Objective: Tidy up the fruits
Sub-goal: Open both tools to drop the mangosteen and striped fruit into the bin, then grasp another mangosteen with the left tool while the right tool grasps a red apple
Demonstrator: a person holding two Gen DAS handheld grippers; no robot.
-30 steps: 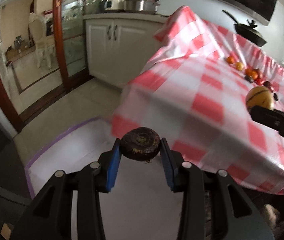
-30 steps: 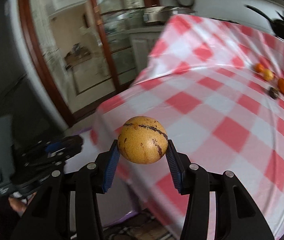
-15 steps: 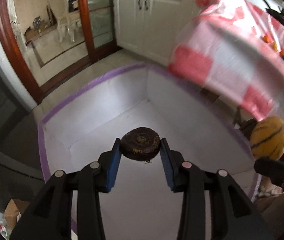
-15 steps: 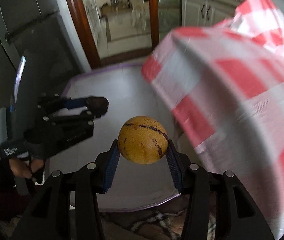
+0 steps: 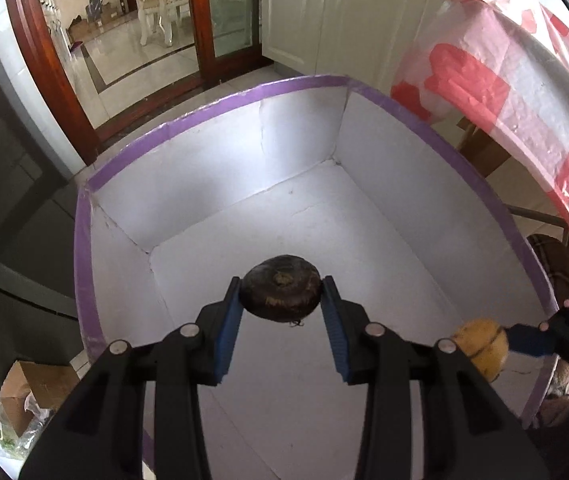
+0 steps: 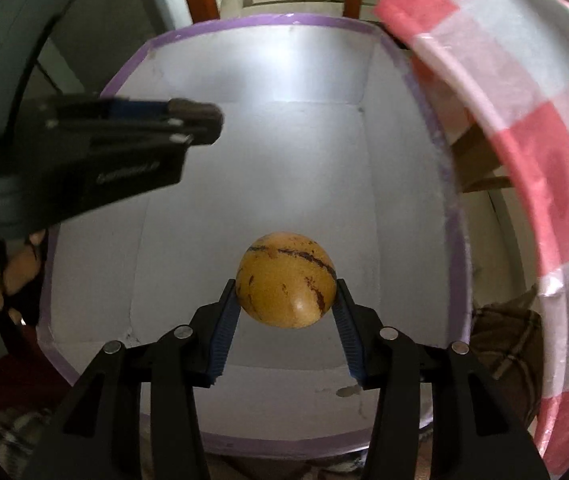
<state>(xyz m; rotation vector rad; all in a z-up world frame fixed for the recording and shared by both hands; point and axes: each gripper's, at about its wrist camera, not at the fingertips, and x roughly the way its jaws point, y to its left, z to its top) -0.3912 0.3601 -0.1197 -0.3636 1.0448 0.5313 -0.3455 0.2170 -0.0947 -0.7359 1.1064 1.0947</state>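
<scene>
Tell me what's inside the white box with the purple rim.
The white box shows only bare white floor and walls. The dark fruit and yellow fruit hang above it, and both tools hide the near floor.

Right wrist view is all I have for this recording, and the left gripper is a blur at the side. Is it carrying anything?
Observer: Yes. The left wrist view shows the left gripper shut on a dark brown flattened fruit.
Operator: My right gripper holds a yellow striped fruit over the box. Is the dark one over it too?
Observer: It is. It hangs above the white floor of the purple-rimmed box, not yet released.
Operator: Is there anything outside the box on that side?
Observer: A brown cardboard carton sits on the floor by the box's near left corner.
</scene>
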